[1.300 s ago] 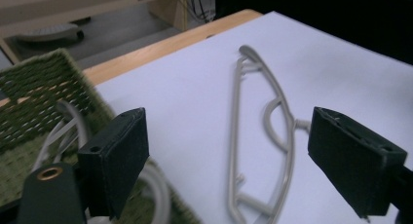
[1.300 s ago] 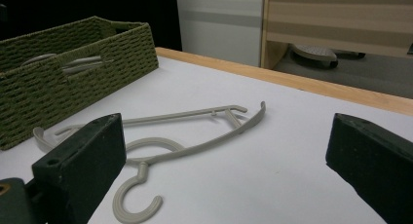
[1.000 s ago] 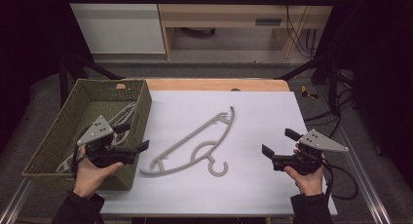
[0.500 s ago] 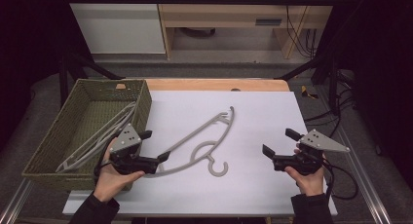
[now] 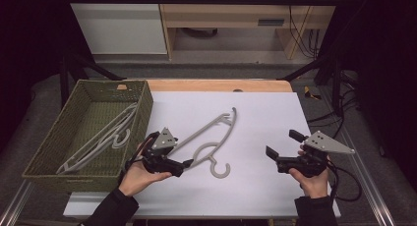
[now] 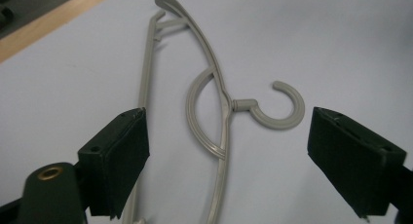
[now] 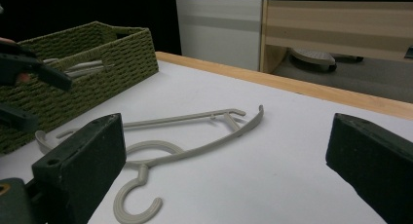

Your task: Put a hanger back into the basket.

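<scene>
The left hand-held gripper has come across from the basket to the grey hanger lying flat on the white bench. Its jaws stand wide and have just been closing slightly; in the left gripper view the hanger lies between them, its lower bar just beside one pad, not yet pressed. Judgement: the approach is done and the grasp is the step in hand, likely to carry this hanger to the basket.

The right hand-held gripper hovers over the bench's right side, jaws wide, holding nothing, well apart from the hanger.

The basket stands at the bench's left edge, with another hanger already lying inside. Its near wall rises between the left gripper and the interior, so a lift over the rim would be needed. Beyond the bench stand a white cabinet and a wooden shelf unit.
</scene>
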`<state>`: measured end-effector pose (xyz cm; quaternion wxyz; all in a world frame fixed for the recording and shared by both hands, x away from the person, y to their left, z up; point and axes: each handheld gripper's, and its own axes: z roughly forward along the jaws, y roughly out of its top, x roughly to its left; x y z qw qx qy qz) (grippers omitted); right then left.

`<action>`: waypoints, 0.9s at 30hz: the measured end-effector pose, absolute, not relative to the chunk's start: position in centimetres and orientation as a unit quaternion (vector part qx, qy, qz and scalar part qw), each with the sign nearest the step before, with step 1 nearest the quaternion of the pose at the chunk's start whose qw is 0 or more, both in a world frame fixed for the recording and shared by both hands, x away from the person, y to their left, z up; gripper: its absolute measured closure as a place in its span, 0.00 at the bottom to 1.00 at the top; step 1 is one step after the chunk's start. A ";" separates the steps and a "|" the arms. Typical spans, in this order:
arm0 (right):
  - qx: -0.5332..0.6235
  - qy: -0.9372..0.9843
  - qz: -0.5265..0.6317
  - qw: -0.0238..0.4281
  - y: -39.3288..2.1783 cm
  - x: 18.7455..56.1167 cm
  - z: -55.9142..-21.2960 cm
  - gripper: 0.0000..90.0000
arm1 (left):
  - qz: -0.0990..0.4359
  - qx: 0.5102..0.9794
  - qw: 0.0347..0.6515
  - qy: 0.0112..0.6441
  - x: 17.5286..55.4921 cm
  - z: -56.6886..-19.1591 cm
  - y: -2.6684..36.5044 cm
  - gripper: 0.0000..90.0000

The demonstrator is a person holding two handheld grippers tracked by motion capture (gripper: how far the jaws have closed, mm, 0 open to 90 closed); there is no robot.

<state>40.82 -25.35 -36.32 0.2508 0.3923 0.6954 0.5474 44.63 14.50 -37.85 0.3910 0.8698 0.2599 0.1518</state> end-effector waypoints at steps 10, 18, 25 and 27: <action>0.391 0.696 0.548 0.251 -25.4 40.8 -36.3 0.01 | 0.127 0.909 0.319 0.235 46.7 -40.2 11.2 0.26; 0.389 0.696 0.550 0.250 -25.3 40.8 -36.3 0.01 | 0.111 0.926 0.278 0.230 48.2 -42.2 9.5 0.32; 0.391 0.696 0.548 0.247 -25.3 40.9 -36.3 0.01 | 0.099 0.936 0.255 0.223 49.2 -43.4 8.5 0.50; 0.391 0.697 0.547 0.247 -25.3 40.9 -36.3 0.01 | 0.103 0.939 0.244 0.221 49.4 -43.8 8.2 0.55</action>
